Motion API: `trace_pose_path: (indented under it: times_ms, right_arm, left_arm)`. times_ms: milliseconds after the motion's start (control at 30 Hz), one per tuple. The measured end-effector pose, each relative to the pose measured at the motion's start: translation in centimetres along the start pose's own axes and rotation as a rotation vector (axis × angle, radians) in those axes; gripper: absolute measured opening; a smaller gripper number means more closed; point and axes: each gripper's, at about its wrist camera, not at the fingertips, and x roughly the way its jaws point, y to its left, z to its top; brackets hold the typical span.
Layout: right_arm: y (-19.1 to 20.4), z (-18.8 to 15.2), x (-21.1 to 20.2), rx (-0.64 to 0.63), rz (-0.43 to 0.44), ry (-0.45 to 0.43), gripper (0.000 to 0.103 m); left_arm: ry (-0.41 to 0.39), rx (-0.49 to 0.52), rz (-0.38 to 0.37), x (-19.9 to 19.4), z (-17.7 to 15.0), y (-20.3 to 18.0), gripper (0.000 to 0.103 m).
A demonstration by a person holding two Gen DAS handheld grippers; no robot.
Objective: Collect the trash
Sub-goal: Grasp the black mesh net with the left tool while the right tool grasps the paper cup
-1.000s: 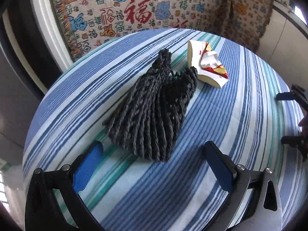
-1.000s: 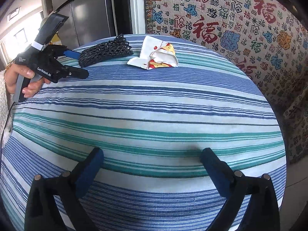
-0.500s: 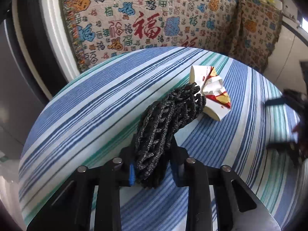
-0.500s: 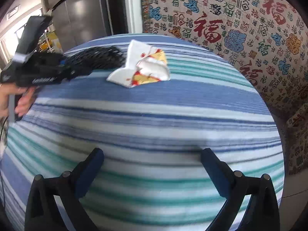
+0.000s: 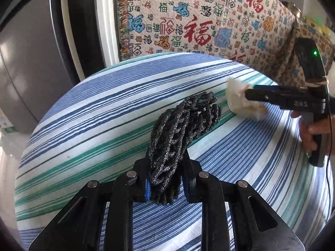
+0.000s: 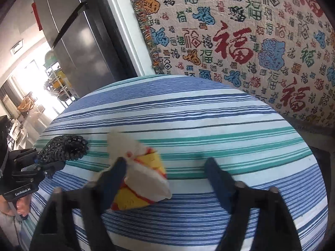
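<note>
The left gripper [image 5: 165, 185] was pinched on the near end of the black net [image 5: 184, 129], its jaws pressed into the mesh so the rest trailed away across the striped table [image 5: 94, 113], probably a grip low enough to lift it whole. The right gripper [image 6: 167, 179] was closing round the wrapper [image 6: 144, 179], which lay between its jaws near the table's middle; one finger touched the wrapper's left side, the other stood clear, so no pinch yet. The left view showed how deep the net sat between the pads, and a hand [image 5: 314, 131] on the right gripper's handle. The right view alone showed the wrapper's yellow and red print and the gap beside it
</note>
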Motion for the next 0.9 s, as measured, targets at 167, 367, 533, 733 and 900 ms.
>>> trace_pose_path:
  times_ms: [167,367,533,733,900]
  right_arm:
    - [1.5,-2.4,-2.2,-0.03,-0.009,0.031,0.006]
    - [3.7,-8.8,-8.5,-0.056,-0.022,0.026,0.006]
    - [6.3,-12.2,-11.7,-0.142,-0.077,0.01,0.029]
    - [8.1,-13.6,-12.1,-0.225,-0.108,-0.001,0.08]
    - [8.4,-13.5,-11.7,-0.126,-0.019,0.012,0.079]
  left_arm:
    - [-0.004,-0.044,0.009,-0.7,-0.8,-0.1,0.022]
    - [0.019,-0.13,0.01,-3.2,-3.6,-1.5,0.022]
    - [0.028,-0.214,0.08,-5.2,-6.1,-2.8,0.033]
    - [0.066,0.007,0.127,-4.6,-7.0,-6.0,0.1]
    - [0.079,0.036,0.03,-3.8,-6.3,-4.6,0.102]
